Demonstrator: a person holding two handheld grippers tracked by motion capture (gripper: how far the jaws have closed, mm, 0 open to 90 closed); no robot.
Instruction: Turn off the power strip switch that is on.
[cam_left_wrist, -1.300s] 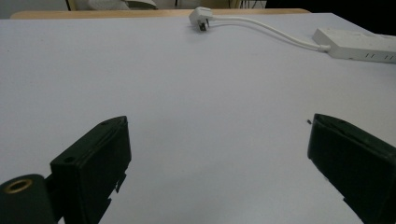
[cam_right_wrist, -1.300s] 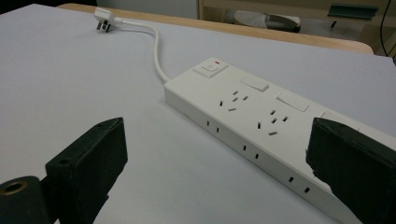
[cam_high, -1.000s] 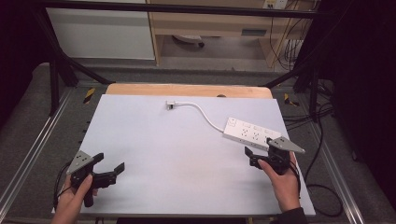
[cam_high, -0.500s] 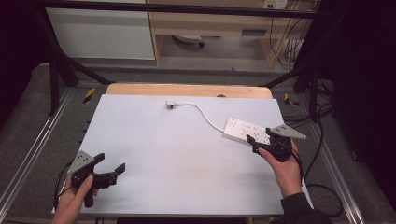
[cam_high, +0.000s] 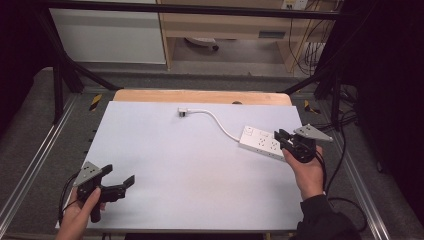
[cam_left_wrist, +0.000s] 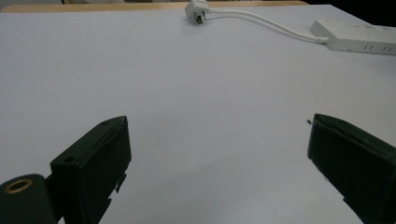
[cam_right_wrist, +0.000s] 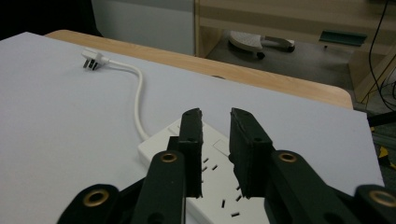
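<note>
**Insp:** White power strip (cam_high: 260, 142) is lying at the R side of the table (cam_high: 200, 175), near the far edge. Its long axis is running diagonally, with the cord (cam_high: 215, 120) trailing off its far-left end to the plug (cam_high: 182, 112) at the back. You're holding the right gripper (cam_high: 281, 137) at the strip's near-right end.

**Op:** Jaw state, R side?

**Insp:** They've just been closing. They're standing nearly together with a narrow gap and nothing between them. In the right gripper view they're hanging just over the strip's socket face, pointing along its length toward the cord end. You aren't clamping it.

**Op:** And the L?

**Insp:** You're resting the left gripper (cam_high: 119, 175) at the near-left corner, jaws wide apart over bare sheet and holding nothing. The strip is lying well apart from it, up and across toward the far right.

**Op:** So which hand is going in?

**Insp:** Judgement only: the R, since it's the one sitting at the strip. The point to watch is that the jaws are lining up with the long axis, so any grip across the body is needing a wider gap than you're showing now.
</note>
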